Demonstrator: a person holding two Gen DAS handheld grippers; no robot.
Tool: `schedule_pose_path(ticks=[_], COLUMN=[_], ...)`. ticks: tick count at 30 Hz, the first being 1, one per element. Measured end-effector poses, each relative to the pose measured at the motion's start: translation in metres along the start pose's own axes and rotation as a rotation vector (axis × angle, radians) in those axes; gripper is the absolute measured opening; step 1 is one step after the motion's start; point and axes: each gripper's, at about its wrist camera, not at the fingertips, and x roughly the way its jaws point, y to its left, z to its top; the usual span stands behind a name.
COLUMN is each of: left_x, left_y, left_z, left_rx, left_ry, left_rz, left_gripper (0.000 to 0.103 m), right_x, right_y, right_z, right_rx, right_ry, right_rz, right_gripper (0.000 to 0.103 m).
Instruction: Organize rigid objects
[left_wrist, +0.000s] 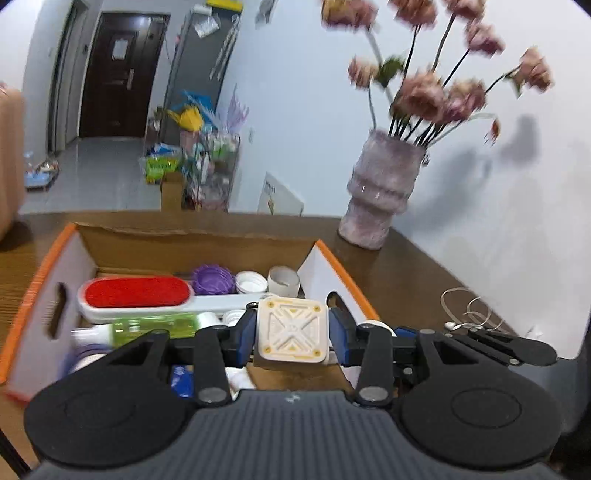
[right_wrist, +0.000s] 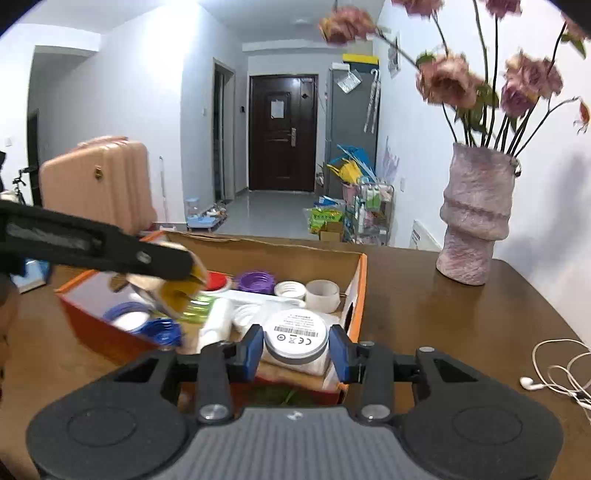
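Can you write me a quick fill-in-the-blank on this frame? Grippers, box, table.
1. The left gripper is shut on a cream ____-shaped block.
2. The right gripper holds a round white disc whose label carries a ____.
3. The cardboard box has ____ edges.
4. On the table, right of the box, lie white ____.

Missing words: square; barcode; orange; earphones
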Motion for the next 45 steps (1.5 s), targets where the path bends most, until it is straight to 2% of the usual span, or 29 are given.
schedule_pose_path(ticks=[4, 8, 13, 18, 22, 24, 26, 30, 35, 36, 38, 41, 45], left_x=[0.038, 0.051, 0.034, -0.011, -0.061, -0.085, -0.113, -0.159, -0.217, -0.229, -0.246, -0.270, -0.300], left_y=[0.003, 0.009, 0.019, 0.032, 0.047, 0.053, 0.058, 0.063, 0.053, 0.050, 0.044, 0.033, 0.017], left_z=[-0.007, -0.016, -0.005, 0.007, 0.004, -0.003, -0.016, -0.046, -0.090, -0.100, -0.116, -0.142, -0.179], left_rx=[0.023, 0.010, 0.006, 0.017, 0.058, 0.078, 0.106, 0.091, 0.093, 0.091, 0.091, 0.102, 0.105], left_ry=[0.054, 0.101, 0.048, -0.020, -0.049, -0.064, -0.080, -0.115, -0.233, -0.261, -0.296, -0.324, -0.335], left_rz=[-0.008, -0.038, -0.030, 0.052, 0.146, 0.202, 0.264, 0.329, 0.389, 0.386, 0.387, 0.394, 0.387], left_gripper=[0.042, 0.043, 0.044, 0.050, 0.064, 0.070, 0.075, 0.083, 0.101, 0.102, 0.103, 0.103, 0.103], right_x=[0.024, 0.024, 0.009, -0.001, -0.024, -0.038, -0.053, -0.080, -0.117, -0.125, -0.142, -0.170, -0.208], right_y=[-0.001, -0.001, -0.004, -0.012, -0.004, 0.004, 0.012, 0.025, 0.048, 0.054, 0.065, 0.083, 0.099], right_z=[-0.008, -0.013, -0.008, -0.001, 0.006, 0.008, 0.008, 0.003, -0.020, -0.026, -0.039, -0.063, -0.096], right_rx=[-0.021, -0.028, -0.001, 0.045, 0.041, 0.025, 0.010, 0.031, 0.072, 0.081, 0.102, 0.101, 0.111], right_ry=[0.026, 0.010, -0.048, -0.057, -0.069, -0.066, -0.070, -0.061, -0.087, -0.097, -0.127, -0.189, -0.247], right_rz=[0.006, 0.007, 0.004, -0.048, -0.040, -0.035, -0.037, -0.034, -0.045, -0.041, -0.038, -0.060, -0.100], right_gripper=[0.039, 0.038, 0.038, 0.038, 0.039, 0.041, 0.050, 0.051, 0.074, 0.076, 0.087, 0.098, 0.103])
